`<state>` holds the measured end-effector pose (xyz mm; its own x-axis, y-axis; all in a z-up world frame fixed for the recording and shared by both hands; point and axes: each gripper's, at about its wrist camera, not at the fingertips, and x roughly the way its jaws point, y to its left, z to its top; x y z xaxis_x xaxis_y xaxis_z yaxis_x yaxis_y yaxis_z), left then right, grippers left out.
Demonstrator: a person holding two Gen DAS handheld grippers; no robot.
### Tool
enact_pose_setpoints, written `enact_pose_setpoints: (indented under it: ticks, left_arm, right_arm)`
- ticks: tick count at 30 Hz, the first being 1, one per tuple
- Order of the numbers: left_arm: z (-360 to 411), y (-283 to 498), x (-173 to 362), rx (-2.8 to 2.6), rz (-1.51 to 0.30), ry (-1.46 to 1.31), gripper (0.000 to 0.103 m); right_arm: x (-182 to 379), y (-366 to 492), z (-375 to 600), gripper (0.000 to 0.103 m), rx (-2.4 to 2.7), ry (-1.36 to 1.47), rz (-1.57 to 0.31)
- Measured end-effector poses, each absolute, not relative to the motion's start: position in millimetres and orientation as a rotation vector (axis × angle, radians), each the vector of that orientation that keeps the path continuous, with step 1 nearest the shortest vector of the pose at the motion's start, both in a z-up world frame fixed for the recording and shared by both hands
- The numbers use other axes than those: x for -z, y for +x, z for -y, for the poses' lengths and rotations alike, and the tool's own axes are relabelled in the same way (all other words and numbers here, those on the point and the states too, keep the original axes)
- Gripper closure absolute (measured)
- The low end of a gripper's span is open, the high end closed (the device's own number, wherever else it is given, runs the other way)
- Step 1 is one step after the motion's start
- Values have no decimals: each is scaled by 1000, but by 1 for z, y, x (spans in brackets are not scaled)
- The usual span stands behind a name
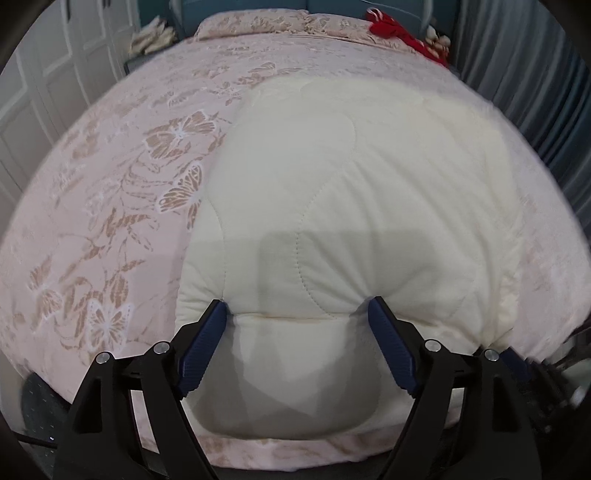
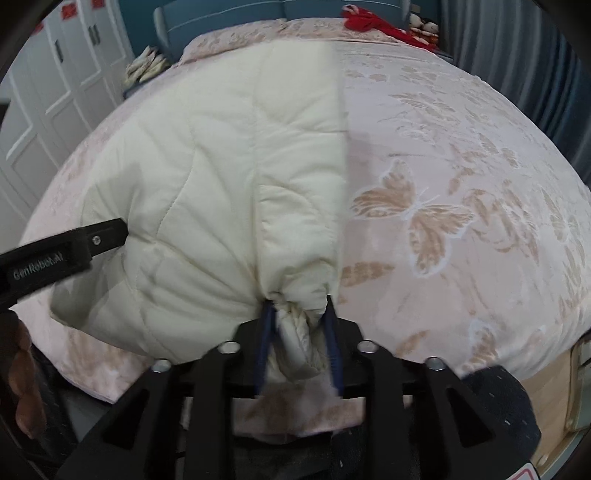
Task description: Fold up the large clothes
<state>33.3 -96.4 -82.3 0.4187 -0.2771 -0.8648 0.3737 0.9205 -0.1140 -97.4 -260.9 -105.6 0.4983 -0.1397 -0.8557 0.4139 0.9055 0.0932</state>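
Lying on pink butterfly-patterned bedspread (image 1: 110, 206): cream quilted padded jacket (image 1: 369, 192). Right claw (image 2: 297, 306) clenching its bunched hem; left claw (image 1: 299, 308) spread wide, pressing fabric. Red cloth (image 1: 399, 29) by pillows.

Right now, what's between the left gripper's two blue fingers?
In the left wrist view, the white quilt's near edge bulges between the left gripper's fingers; nothing else.

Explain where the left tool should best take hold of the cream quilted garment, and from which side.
Grip the near hem of the cream quilted garment, coming from the foot of the bed. That padded edge bulges toward the open left tool, level with the corner bunched in the right tool.
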Motion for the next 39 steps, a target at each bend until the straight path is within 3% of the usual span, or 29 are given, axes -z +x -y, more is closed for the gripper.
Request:
enact_pose_setpoints:
  ticks: [5, 14, 16, 18, 19, 21, 25, 29, 32, 36, 39]
  left_arm:
    - [60, 72, 57, 416, -1114, -170, 23]
    - [56, 122, 87, 430, -1208, -280, 15]
    - [55, 119, 84, 450, -1196, -266, 15]
    - [56, 114, 83, 479, -1184, -240, 15]
    - [57, 112, 83, 485, -1177, -223, 15]
    - [58, 106, 80, 495, -1169, -216, 15]
    - [54, 97, 67, 502, -1117, -225, 15]
    - [67, 96, 79, 505, -1154, -163, 14]
    - [69, 97, 80, 495, -1139, -124, 15]
    - [70, 102, 84, 486, -1144, -119, 14]
    - [71, 103, 84, 480, -1143, -119, 14]
  right_arm:
    - [68, -111, 283, 43, 355, 446, -893]
    - [70, -67, 307, 42, 297, 684, -875]
    - [70, -70, 302, 47, 262, 677, -904]
    - [76, -79, 292, 70, 213, 651, -952]
    - [78, -83, 290, 73, 210, 646, -962]
    - [77, -98, 287, 89, 223, 638, -924]
    - [70, -114, 267, 91, 265, 524, -909]
    - [112, -107, 266, 85, 296, 492, -1067]
    - [82, -111, 268, 77, 303, 524, -998]
    - [36, -109, 277, 54, 339, 536, -860]
    - [22, -96, 291, 49, 352, 581, -801]
